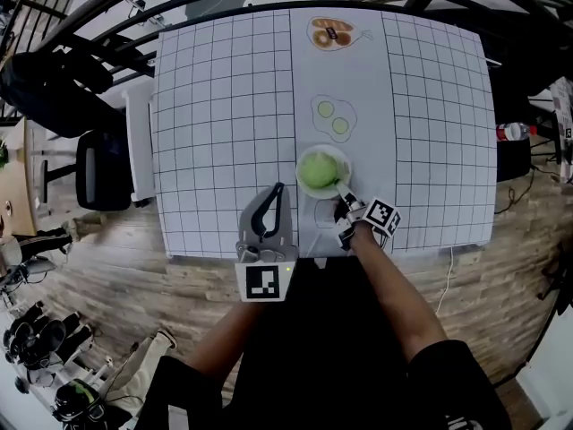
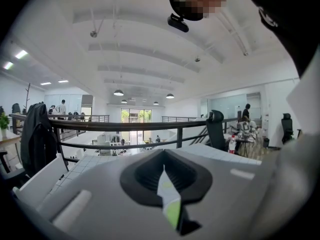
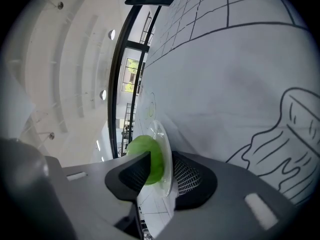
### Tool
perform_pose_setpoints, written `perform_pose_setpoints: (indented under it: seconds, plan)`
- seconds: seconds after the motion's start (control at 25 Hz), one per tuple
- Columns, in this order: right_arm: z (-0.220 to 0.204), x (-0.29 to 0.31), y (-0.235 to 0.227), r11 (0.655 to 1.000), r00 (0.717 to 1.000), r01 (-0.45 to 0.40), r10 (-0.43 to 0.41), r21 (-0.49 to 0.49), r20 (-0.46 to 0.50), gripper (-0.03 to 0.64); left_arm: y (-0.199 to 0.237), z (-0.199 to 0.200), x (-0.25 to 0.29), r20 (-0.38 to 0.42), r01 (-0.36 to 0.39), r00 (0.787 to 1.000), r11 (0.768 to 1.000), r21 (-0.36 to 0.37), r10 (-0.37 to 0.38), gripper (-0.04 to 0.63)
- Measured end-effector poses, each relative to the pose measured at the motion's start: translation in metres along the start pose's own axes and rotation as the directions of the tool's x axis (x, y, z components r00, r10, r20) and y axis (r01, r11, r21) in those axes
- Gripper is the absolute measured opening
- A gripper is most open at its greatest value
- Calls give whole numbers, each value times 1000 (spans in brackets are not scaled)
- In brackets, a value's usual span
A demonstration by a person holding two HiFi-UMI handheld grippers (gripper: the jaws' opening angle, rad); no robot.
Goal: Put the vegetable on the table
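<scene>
At the near edge of the table (image 1: 224,106), at 5 o'clock from the plate (image 1: 346,161): the right gripper (image 1: 344,197), released, jaws spread wide to either side of the plate's near rim, neither pad visibly pressing. Judged a deliberate let-go, wide enough to slip off the rim without dragging or tipping the dish. Just beyond the jaws, in the middle of the plate, the vegetable (image 1: 319,170), round and pale green, carried by the dish rather than pinched itself, probably to spare it from bruising. Plate flat on the gridded cloth toward the table's 6 o'clock side, so the task's thing on the table already, though by way of its dish. Further out, at 8 o'clock from the plate, the left gripper (image 1: 278,189), clenched on nothing, over the table's near edge and apart from the plate, seemingly idle and out of the way. At 12 o'clock from the plate, a printed outline (image 1: 334,117) of two slices, well apart from it. Hard to settle: whether the lower pad grazes the plate's underside; what kind of vegetable; another drawing half hidden under the right gripper and cut off in the right gripper view; the coloured picture (image 1: 330,33) at the table's 12 o'clock end, too small to name.
</scene>
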State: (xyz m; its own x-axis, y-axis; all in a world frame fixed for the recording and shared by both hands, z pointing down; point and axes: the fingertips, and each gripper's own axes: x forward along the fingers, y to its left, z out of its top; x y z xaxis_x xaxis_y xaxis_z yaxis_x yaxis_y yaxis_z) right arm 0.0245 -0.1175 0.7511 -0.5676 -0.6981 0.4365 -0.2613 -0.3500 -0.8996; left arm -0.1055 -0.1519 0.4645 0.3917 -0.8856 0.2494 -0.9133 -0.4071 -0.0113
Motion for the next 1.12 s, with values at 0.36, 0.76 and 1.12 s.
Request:
perform_pose_setpoints:
  seconds: [0.36, 0.76, 1.12]
  plan:
    - [4, -19, -14, 998, 998, 55, -55, -26, 18, 118, -7, 4, -2, 7, 24, 1000, 1000, -11, -24, 8]
    - [17, -45, -2, 996, 994, 65, -60, -56, 91, 117, -14, 6, -4, 19, 42, 999, 997, -69, -41, 8]
    - [8, -78, 46, 989, 993, -23, 39, -144, 109, 90, -20, 8, -20, 34, 81, 996, 995, -56, -79, 8]
